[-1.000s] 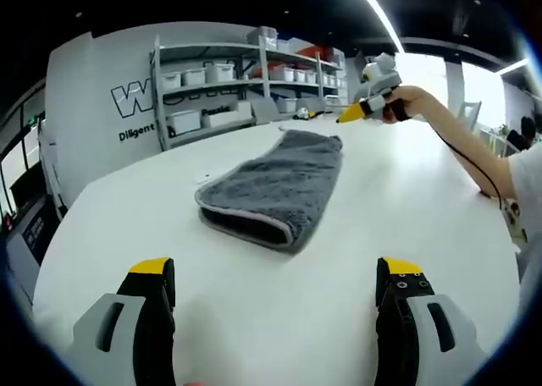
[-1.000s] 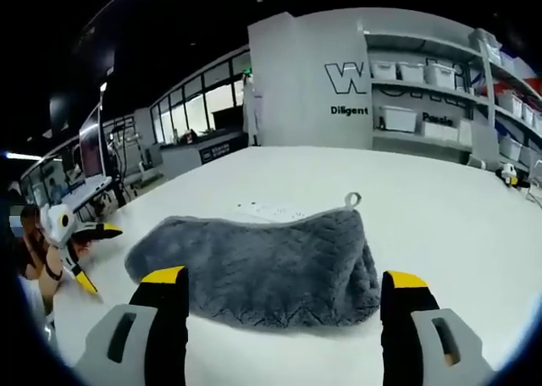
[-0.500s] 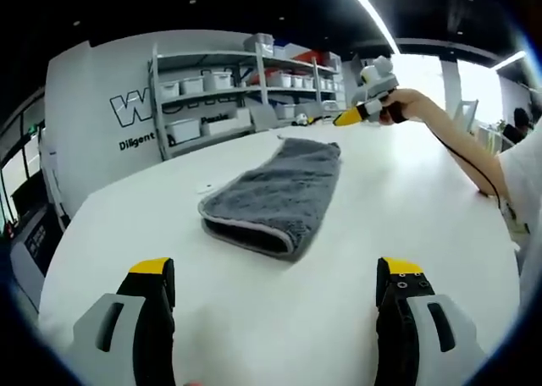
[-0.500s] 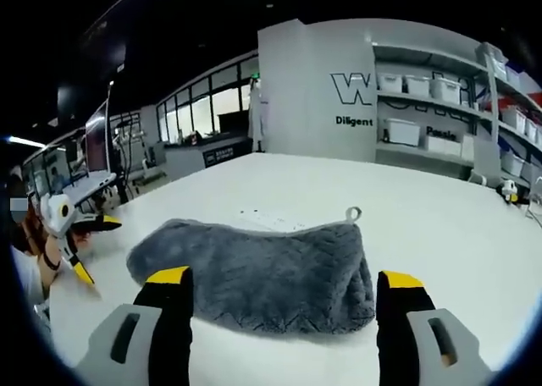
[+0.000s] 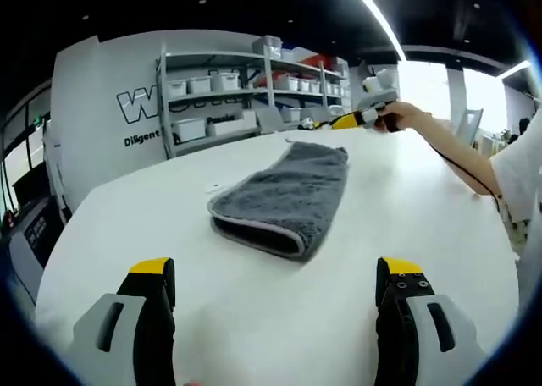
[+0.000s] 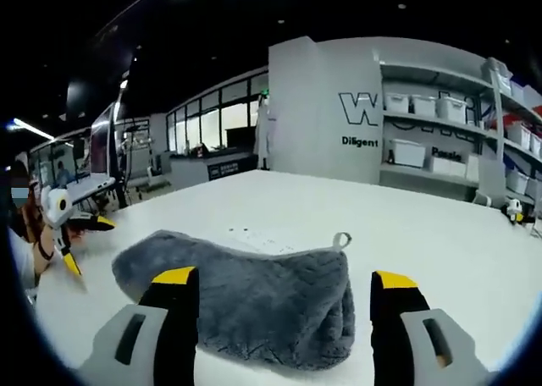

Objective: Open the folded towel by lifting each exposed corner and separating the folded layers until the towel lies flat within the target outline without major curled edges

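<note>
**Right gripper lowered toward the towel's end, nothing gripped yet**

Compared with a second ago: in the right gripper view, towel [image 6: 246,297] now sitting lower and closer, its near edge partly behind the yellow tips and between the two jaws. Camera lower to the table [image 6: 440,242] than before, so probably an approach of the hand, not a move of the towel. Right gripper [image 6: 284,289] with jaws wide apart, holding nothing. Small hanging loop [image 6: 341,240] standing up at the far edge of the towel, ahead of the jaws and a little toward the right one.

In the left gripper view, left gripper [image 5: 279,276] also with jaws wide, empty, well back from the towel [image 5: 284,198], which lies ahead between the two jaws, still folded, thick fold edge turned toward this gripper. Hardly any change of framing here over the last second. Beyond the towel's far end, the other gripper [image 5: 360,119] now lower, near the table surface, just beside the far end of the towel; before, held higher above it.

Meaning for the task: unfolding not begun, layers still together, no corner lifted. Target outline not possible to make out on the white table. Likely next: closing on a corner or top layer at the far end, with care to catch only one layer
</note>
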Demonstrator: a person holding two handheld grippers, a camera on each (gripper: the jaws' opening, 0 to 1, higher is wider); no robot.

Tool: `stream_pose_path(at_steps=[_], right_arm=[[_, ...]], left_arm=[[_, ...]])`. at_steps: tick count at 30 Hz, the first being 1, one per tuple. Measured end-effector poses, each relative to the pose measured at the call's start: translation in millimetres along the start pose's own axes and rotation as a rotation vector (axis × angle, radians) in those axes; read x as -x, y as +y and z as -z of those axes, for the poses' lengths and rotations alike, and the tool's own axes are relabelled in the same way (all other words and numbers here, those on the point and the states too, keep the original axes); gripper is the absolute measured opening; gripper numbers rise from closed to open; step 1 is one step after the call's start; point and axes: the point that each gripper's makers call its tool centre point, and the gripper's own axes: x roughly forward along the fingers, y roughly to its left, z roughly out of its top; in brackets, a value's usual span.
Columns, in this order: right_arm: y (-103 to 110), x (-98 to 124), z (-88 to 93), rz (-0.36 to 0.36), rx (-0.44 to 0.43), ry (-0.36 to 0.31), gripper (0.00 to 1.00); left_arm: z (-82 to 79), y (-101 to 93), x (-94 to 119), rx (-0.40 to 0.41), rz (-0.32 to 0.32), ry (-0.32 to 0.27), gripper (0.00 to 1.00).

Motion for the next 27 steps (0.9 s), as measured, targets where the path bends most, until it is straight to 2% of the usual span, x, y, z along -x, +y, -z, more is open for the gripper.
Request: stream_pose_path(at_steps=[3, 10, 13, 16, 21, 27], right_arm=[[-16, -5, 0.2, 0.016, 0.078, 0.035, 0.80], [-32, -19, -2.0, -0.047, 0.067, 0.035, 0.74], [-33, -26, -3.3, -0.110, 0.040, 0.012, 0.67], [-43, -32, -3.7, -0.112, 0.037, 0.013, 0.61], [-50, -46, -1.8, -0.171, 0.047, 0.032, 0.60], [-56, -59, 2.8, -0.198, -0.003, 0.050, 0.58]], left_arm=[[-0.6, 0.6, 0, 0.007, -0.001, -0.003, 0.97], [-2.7, 1.3, 1, -0.020, -0.005, -0.010, 0.97], [-3.9, 4.3, 2, -0.022, -0.014, -0.015, 0.97], [-3.9, 6.7, 2, -0.024, -0.021, -0.014, 0.97], [-4.3, 10.4, 2, -0.036, -0.034, -0.013, 0.97], [-3.6, 13.1, 2, -0.040, -0.039, -0.009, 0.97]])
